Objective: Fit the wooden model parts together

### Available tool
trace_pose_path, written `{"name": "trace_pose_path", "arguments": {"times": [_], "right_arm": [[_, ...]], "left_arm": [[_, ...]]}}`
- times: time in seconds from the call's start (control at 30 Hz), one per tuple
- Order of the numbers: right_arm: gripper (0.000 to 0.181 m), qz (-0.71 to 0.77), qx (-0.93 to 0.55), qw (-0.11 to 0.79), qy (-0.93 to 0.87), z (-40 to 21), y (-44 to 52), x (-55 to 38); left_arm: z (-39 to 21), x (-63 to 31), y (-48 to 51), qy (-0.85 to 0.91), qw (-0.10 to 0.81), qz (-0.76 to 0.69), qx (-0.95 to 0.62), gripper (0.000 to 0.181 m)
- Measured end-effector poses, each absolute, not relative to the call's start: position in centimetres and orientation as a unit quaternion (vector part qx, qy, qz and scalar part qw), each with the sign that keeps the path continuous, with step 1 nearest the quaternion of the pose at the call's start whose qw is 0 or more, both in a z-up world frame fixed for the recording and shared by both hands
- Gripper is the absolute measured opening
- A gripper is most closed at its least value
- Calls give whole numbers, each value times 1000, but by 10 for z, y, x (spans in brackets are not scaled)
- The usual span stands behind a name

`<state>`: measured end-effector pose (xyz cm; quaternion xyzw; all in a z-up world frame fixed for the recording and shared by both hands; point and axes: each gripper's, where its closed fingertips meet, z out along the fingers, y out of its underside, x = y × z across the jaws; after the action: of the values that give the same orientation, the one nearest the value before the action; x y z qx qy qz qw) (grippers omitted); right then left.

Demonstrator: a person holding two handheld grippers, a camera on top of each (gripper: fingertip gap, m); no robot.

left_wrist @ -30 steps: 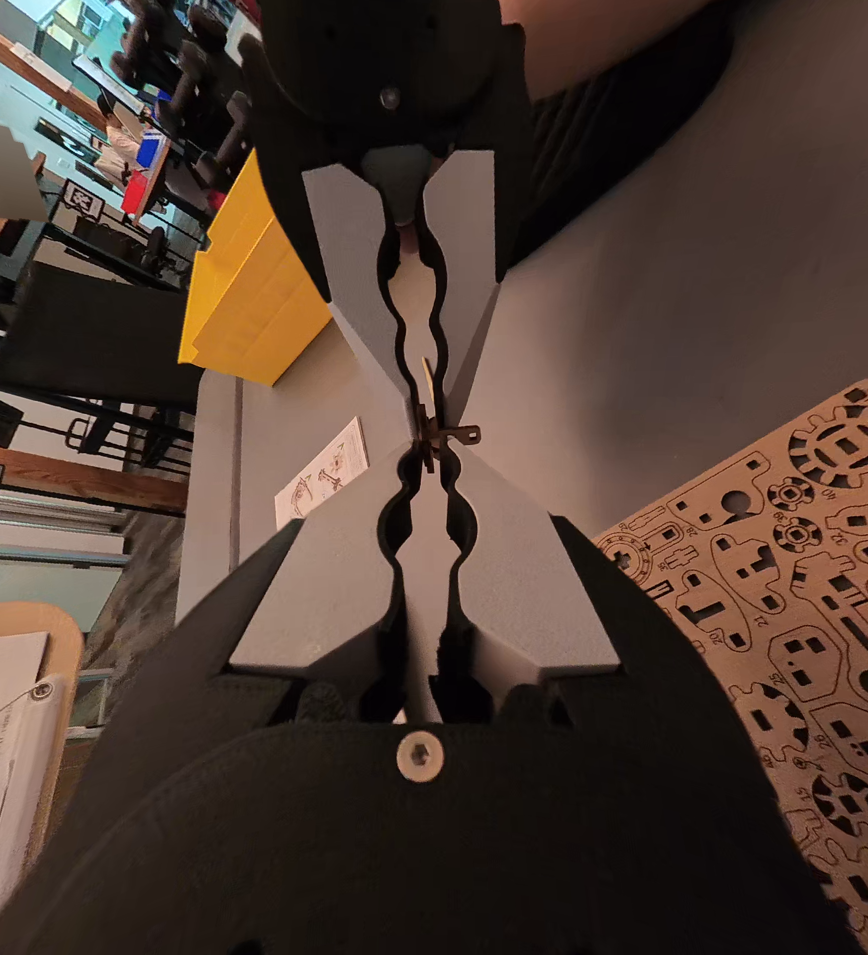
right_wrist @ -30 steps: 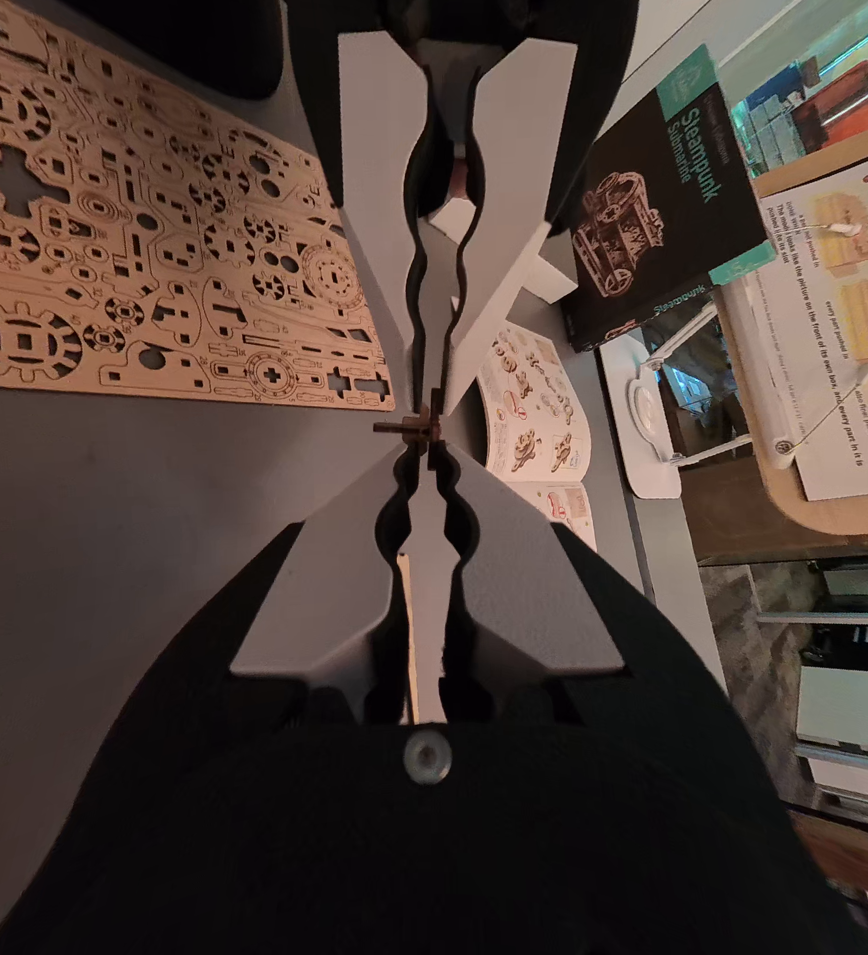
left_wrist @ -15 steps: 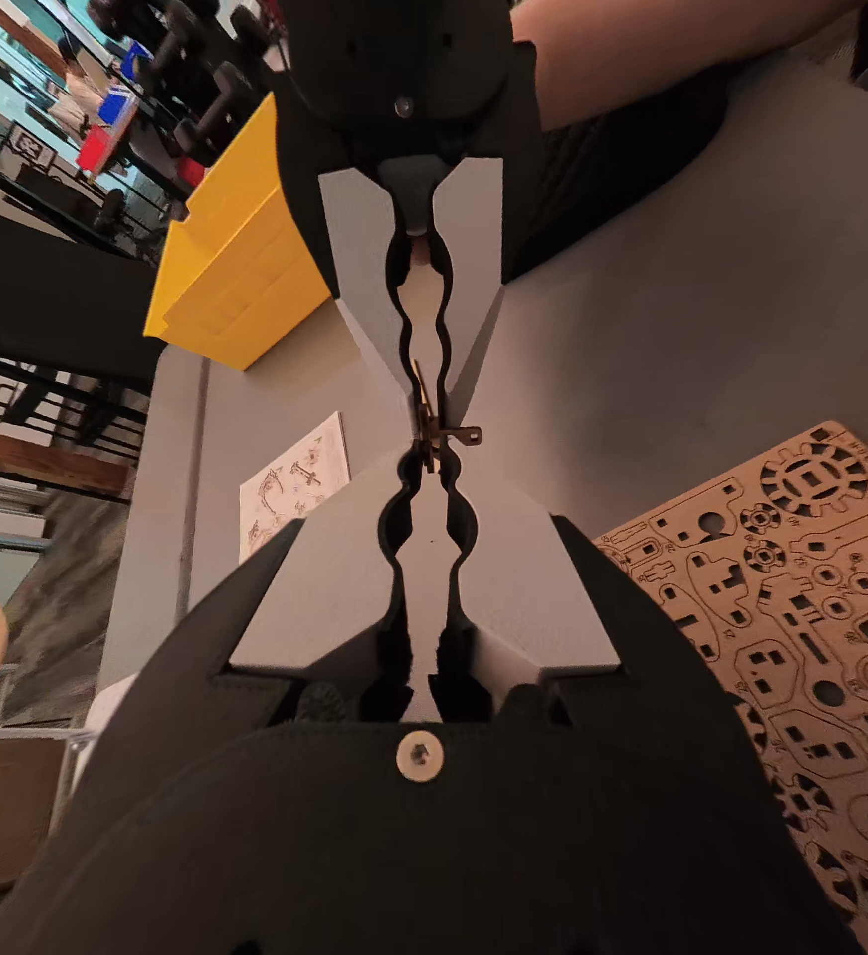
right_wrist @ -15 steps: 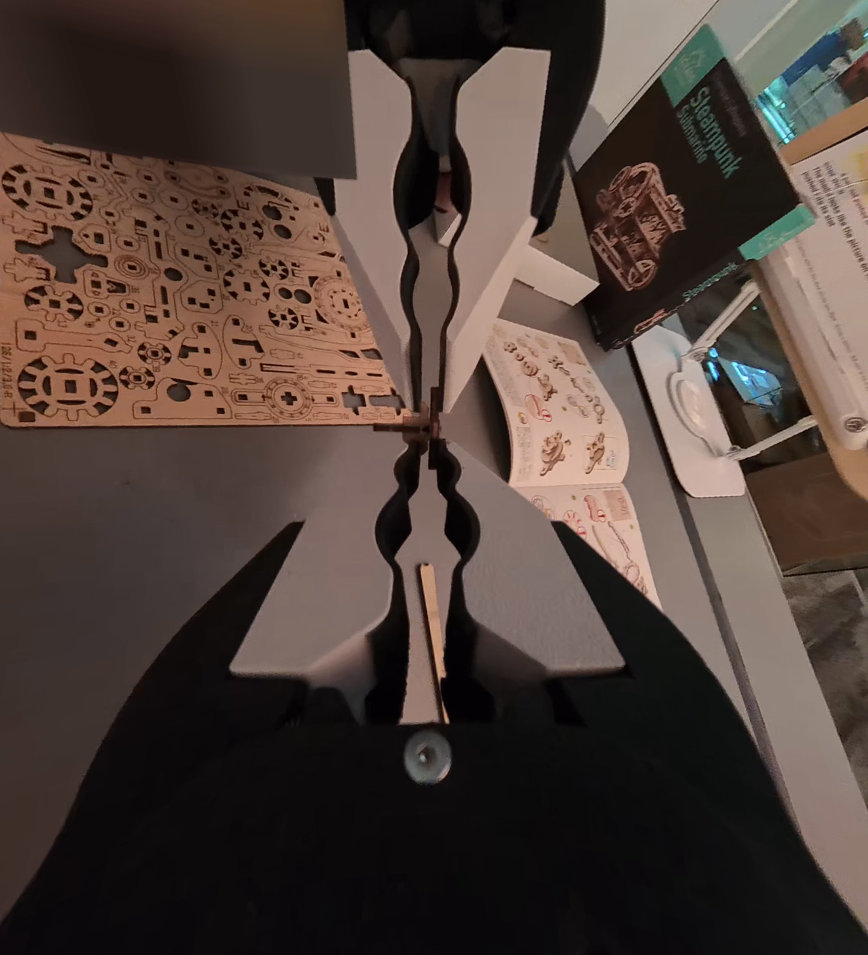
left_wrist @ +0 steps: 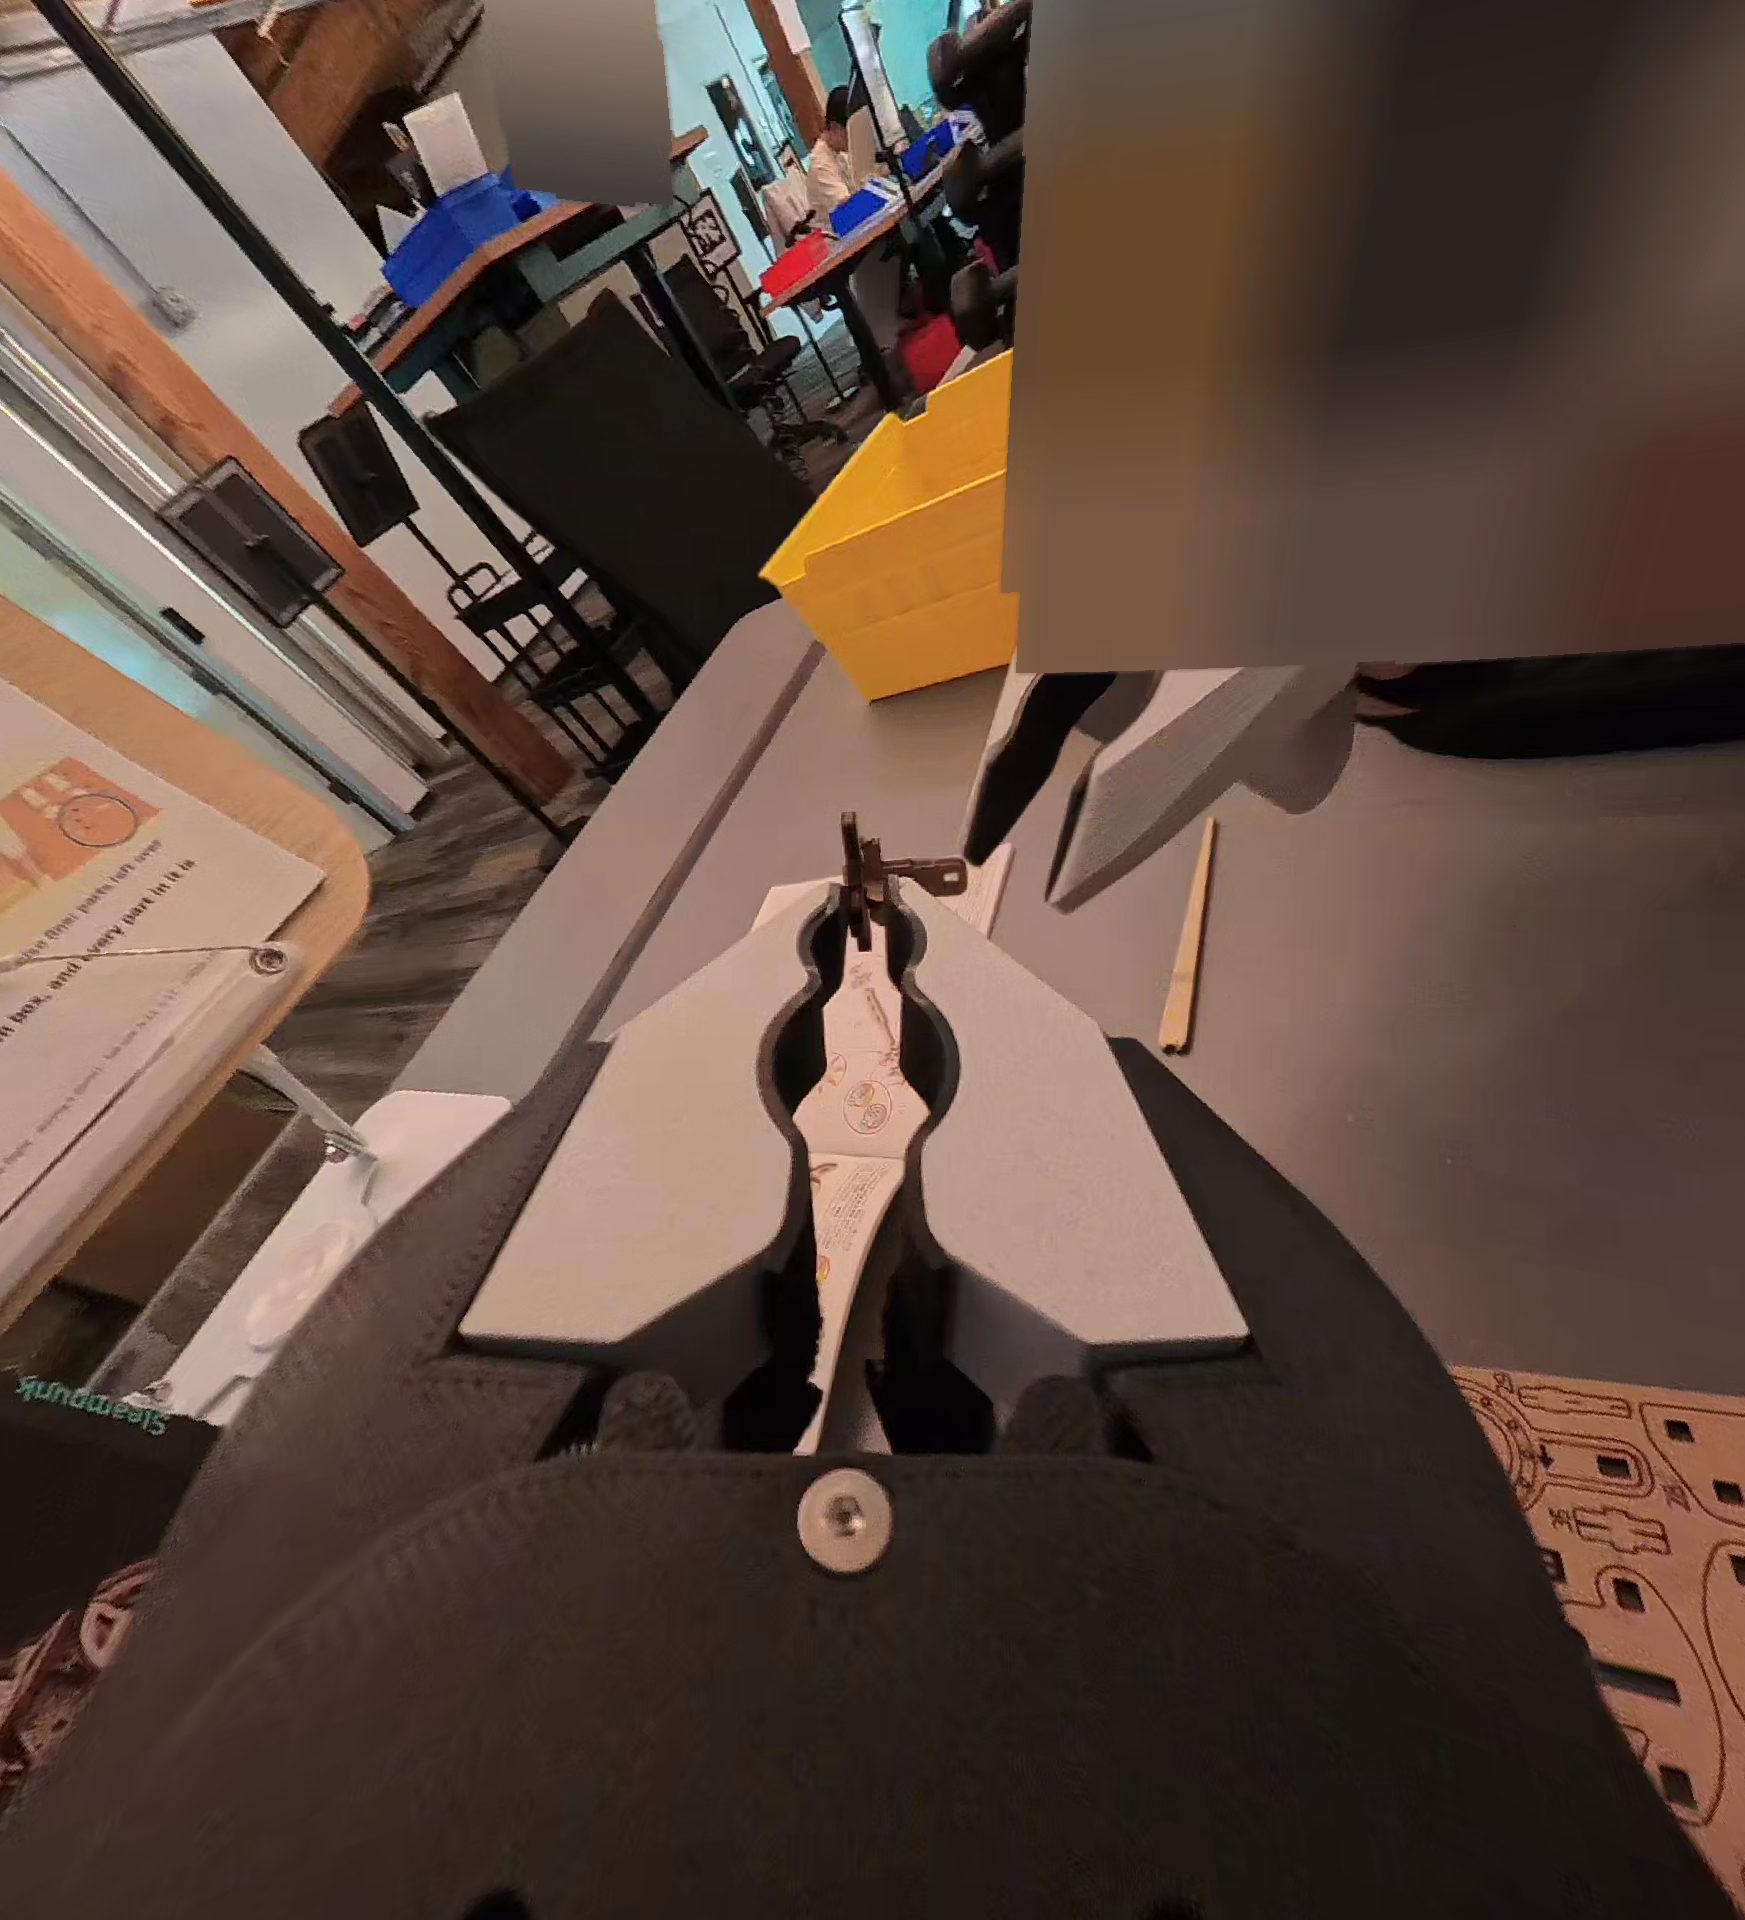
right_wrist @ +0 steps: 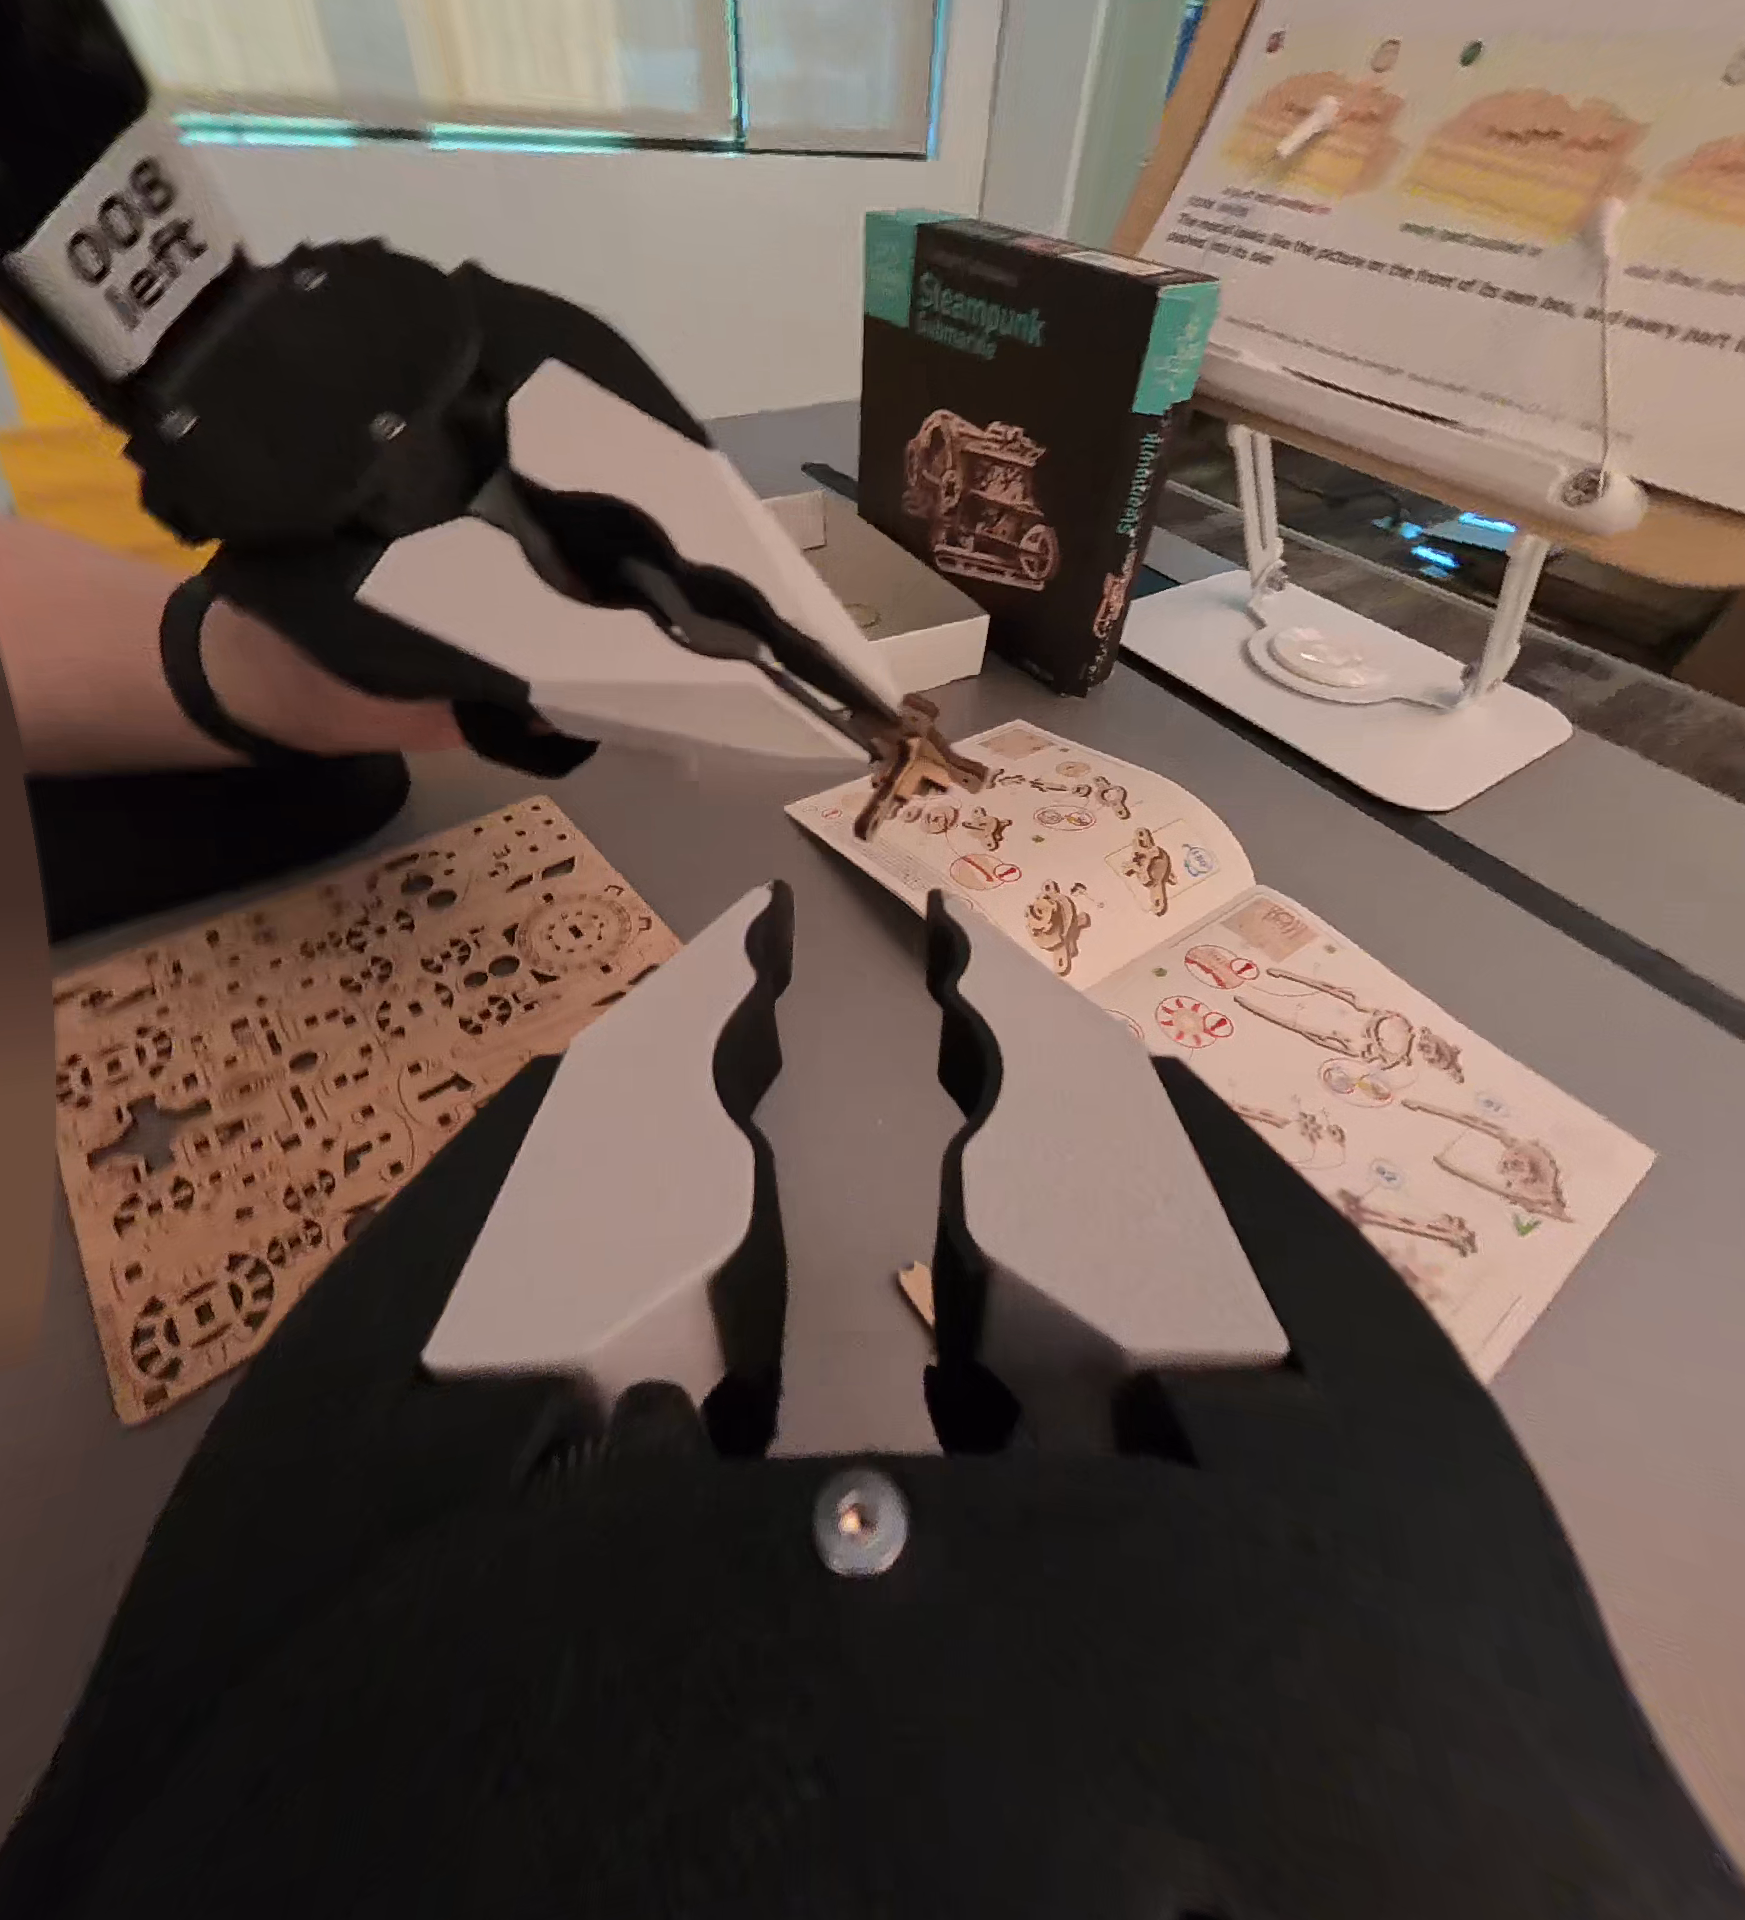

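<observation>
your left gripper [left_wrist: 863, 902] is pinched tight on the small wooden assembly [left_wrist: 883, 871], a dark brown toothed piece standing on edge with a short notched peg sticking out sideways from it. in the right wrist view the same assembly [right_wrist: 915, 767] hangs in the air at the tips of the left gripper [right_wrist: 873, 732], just above the open instruction booklet [right_wrist: 1211, 997] near the far side of the table [right_wrist: 764, 831]. your right gripper [right_wrist: 857, 914] stands wide apart with nothing between its fingers. the pale laser-cut parts sheet [right_wrist: 317, 1070] lies flat toward the table's left side, and a thin wooden stick [left_wrist: 1188, 935] rests on the grey surface.
</observation>
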<state>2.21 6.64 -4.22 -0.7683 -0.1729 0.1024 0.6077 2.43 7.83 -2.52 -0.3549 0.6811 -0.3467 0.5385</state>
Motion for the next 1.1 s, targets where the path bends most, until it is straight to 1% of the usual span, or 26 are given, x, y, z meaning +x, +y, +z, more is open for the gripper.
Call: {"name": "trace_pose_path", "arguments": {"times": [0.1,0.23,0.3,0.43,0.47,0.5,0.57,0.67,0.8,1.0,1.1], "right_arm": [[21,136,-765,611,-152,-42,68,18],[10,142,-759,622,-133,-39,69,21],[2,153,-764,611,-140,-42,68,18],[1,147,-780,592,-143,-52,69,26],[1,146,-778,591,-156,-52,68,28],[1,152,-766,600,-172,-47,65,29],[1,177,-714,636,-231,-27,53,20],[1,185,-634,668,-342,-4,23,2],[1,209,-611,680,-348,4,14,4],[1,216,-597,685,-358,8,9,2],[1,222,-605,674,-361,3,10,1]], "left_arm": [[-23,24,73,679,555,-332,-346,4],[-26,25,64,686,571,-311,-326,4],[-27,26,62,686,580,-302,-320,4],[-34,28,57,696,565,-304,-322,5],[-35,27,55,699,560,-309,-321,15],[-33,27,55,696,560,-315,-322,30],[-24,24,53,683,557,-346,-320,45],[-6,13,39,662,534,-437,-293,50],[6,3,28,650,519,-488,-264,53],[-1,-2,15,671,517,-485,-218,50],[-11,-5,7,687,496,-493,-195,49]]}}
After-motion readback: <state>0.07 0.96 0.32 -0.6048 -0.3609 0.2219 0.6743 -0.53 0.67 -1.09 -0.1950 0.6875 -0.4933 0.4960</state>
